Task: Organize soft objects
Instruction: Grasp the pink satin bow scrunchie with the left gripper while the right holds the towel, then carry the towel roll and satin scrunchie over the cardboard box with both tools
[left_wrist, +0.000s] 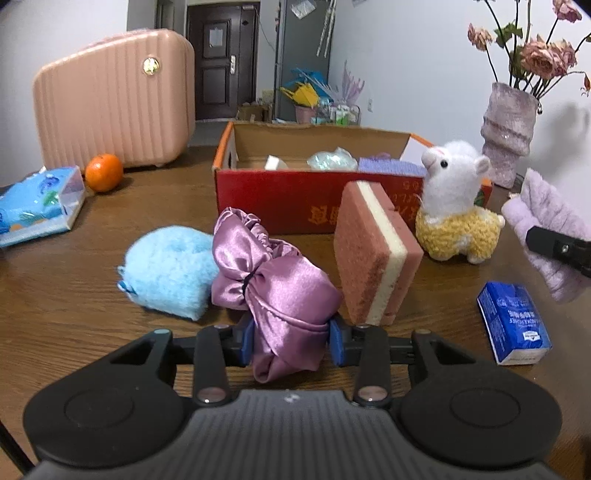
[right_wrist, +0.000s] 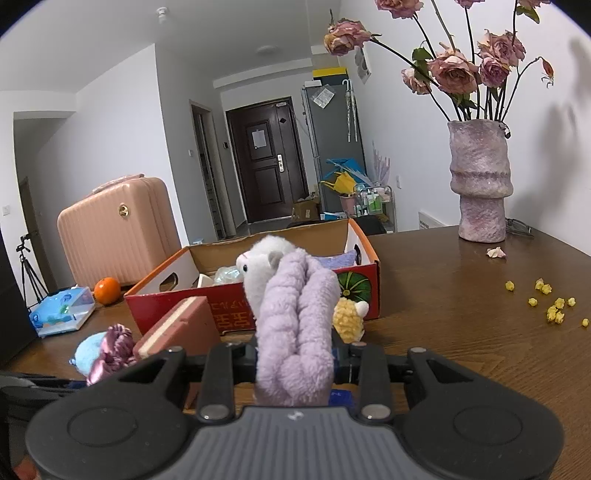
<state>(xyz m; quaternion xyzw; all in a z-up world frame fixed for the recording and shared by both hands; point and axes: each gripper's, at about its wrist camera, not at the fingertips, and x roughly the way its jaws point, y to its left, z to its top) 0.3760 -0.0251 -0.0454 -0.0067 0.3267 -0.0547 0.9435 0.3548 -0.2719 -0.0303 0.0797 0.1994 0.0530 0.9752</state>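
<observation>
Desk (left_wrist: 74, 295), brown wood, seen from both wrist cameras.

Far left edge: blue tissue pack (left_wrist: 37, 205), lying flat. Just beside it an orange (left_wrist: 103, 172), and behind that a pink suitcase (left_wrist: 114, 99) standing upright.

Left of centre: blue puff (left_wrist: 170, 266) resting on the desk, touching the satin bonnet (left_wrist: 273, 291) on its right.

Left gripper (left_wrist: 291, 341): blue pads pressed on either side of the bonnet's lower bunch, jaws drawn in close. The mauve fabric bulges out above and below the pads. Whether the bonnet is off the desk cannot be told.

Just right of the bonnet: sponge (left_wrist: 373, 254), pink with a cream middle layer, standing tilted on edge, near the front wall of the box (left_wrist: 280, 206).

Box: red cardboard with orange rim, open top, mid-desk. Inside, a white piece, a clear bluish wad and a purple pad show over the wall.

Right of the sponge: alpaca (left_wrist: 454, 199), white head, yellow body, upright, right by the box's front right corner.

Near right edge: small blue packet (left_wrist: 513, 325) lying flat.

Right gripper (right_wrist: 295, 360): closed tight on a lilac towel (right_wrist: 295, 332), which is rolled and stands up between the fingers, held above the desk, in front of the alpaca in the right wrist view.

Far right corner: vase (right_wrist: 480, 181) with dried roses; yellow bits (right_wrist: 554, 312) scattered nearby.
</observation>
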